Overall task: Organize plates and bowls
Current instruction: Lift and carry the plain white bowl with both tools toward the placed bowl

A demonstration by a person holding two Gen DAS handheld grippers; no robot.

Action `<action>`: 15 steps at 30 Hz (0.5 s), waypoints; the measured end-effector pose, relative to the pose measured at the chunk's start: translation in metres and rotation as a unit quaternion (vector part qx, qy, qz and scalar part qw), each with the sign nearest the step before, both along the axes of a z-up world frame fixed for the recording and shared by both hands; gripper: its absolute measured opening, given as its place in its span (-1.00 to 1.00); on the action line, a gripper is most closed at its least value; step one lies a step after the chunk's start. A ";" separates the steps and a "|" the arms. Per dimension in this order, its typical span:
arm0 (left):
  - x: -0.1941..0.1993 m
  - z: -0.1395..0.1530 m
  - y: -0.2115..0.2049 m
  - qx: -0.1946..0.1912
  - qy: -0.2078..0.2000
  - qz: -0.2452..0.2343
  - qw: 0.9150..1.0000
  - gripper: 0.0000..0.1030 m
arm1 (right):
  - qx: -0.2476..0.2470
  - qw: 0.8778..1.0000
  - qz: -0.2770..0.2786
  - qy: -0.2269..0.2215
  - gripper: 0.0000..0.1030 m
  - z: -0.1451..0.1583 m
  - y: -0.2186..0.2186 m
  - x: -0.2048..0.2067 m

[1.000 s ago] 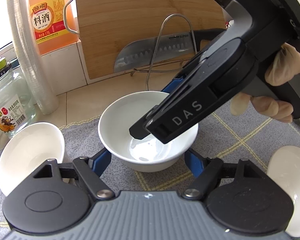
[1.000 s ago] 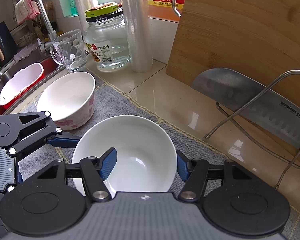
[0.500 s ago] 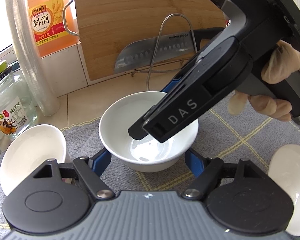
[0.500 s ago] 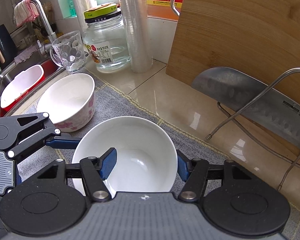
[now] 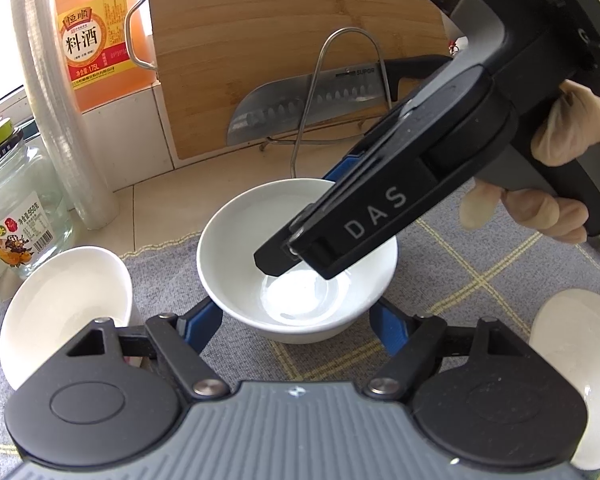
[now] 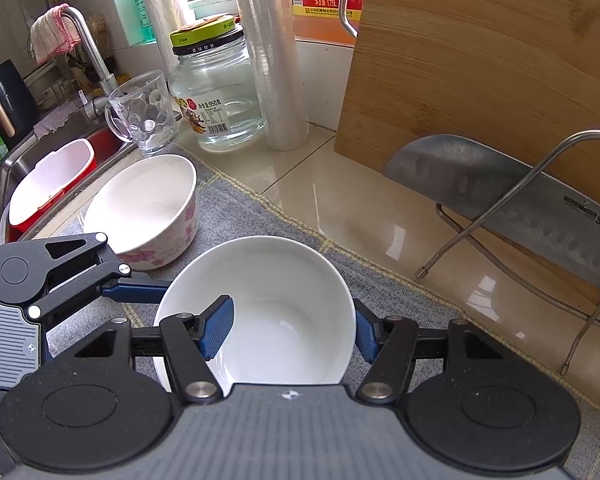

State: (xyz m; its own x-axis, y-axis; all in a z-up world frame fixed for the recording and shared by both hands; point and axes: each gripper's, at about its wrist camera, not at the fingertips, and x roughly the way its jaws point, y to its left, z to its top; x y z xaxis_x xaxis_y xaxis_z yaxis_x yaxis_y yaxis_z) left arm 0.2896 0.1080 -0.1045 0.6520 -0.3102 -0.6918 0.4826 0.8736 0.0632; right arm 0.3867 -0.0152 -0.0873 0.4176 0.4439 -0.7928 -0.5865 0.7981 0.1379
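Where grey mat (image 6: 256, 216) covers tiled counter (image 6: 340, 196), sink (image 6: 8, 168) far left, right gripper (image 6: 294, 330) clamps bowl (image 6: 260, 280); left gripper (image 5: 296, 324) wide.

Right claw (image 6: 294, 330): clamped on white bowl's (image 6: 260, 280) rim, one pad inside, one outside.
Flowered bowl (image 6: 148, 216): just beside, on grey mat (image 6: 400, 300).

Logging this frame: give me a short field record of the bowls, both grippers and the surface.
surface: grey mat on the counter
centre item: white bowl, upright, empty
right gripper: one finger inside the white bowl, one outside its wall, closed on it
left gripper: jaws flank the white bowl low down; contact unclear
other dishes: flowered bowl towards the sink; white dish on the opposite side
stacking: not yet done
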 end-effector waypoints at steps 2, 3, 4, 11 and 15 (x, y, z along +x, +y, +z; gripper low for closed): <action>-0.003 0.003 0.000 0.000 -0.003 -0.002 1.000 0.56 | 0.001 1.000 0.000 -0.001 0.31 0.002 -0.001 -0.002; -0.005 0.005 0.000 0.001 -0.005 -0.003 1.000 0.56 | 0.002 1.000 -0.002 0.000 0.31 0.003 -0.002 -0.002; -0.007 0.008 -0.001 0.002 -0.007 -0.005 1.000 0.56 | 0.003 1.000 -0.002 -0.001 0.31 0.004 -0.002 -0.003; -0.021 0.024 -0.003 0.005 -0.017 -0.016 1.000 0.56 | 0.008 1.000 -0.001 -0.006 0.31 0.017 -0.007 -0.016; -0.031 0.031 -0.004 0.004 -0.021 -0.024 0.999 0.56 | 0.013 1.000 0.001 -0.013 0.31 0.029 -0.011 -0.029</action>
State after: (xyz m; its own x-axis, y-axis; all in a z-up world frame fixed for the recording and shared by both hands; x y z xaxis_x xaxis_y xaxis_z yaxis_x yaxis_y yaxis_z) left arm 0.2583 0.1041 -0.0731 0.6650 -0.3369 -0.6665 0.5207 0.8489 0.0903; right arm 0.3573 -0.0260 -0.0586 0.4375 0.4645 -0.7700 -0.5912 0.7938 0.1429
